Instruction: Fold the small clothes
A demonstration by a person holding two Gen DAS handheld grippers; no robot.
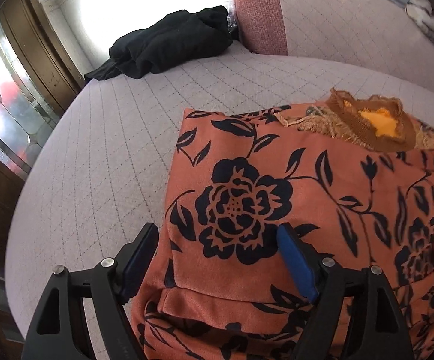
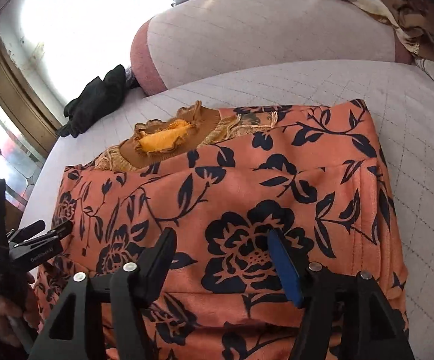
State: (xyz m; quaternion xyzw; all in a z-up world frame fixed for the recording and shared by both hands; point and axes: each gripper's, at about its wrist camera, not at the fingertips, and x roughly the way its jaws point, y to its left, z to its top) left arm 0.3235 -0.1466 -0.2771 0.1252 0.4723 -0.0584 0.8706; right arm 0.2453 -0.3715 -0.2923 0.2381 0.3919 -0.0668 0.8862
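An orange garment with a dark floral print [image 1: 277,198] lies partly folded on the grey quilted sofa seat [image 1: 103,156]. Its brown ruffled collar with yellow lining [image 1: 376,123] is at the far end. My left gripper [image 1: 217,234] is open just above the garment's near left part, its fingers apart over the cloth. In the right wrist view the garment [image 2: 247,180] fills the middle, its collar [image 2: 166,141] at the far left. My right gripper [image 2: 221,240] is open over a printed flower. The left gripper [image 2: 31,240] shows at the left edge, held by a hand.
A black garment [image 1: 172,45] lies bunched at the far end of the seat, also in the right wrist view [image 2: 97,102]. The sofa's pink-edged backrest [image 1: 322,15] rises behind. A patterned cloth [image 2: 397,9] drapes over the backrest at right. A wooden cabinet [image 1: 22,75] stands left.
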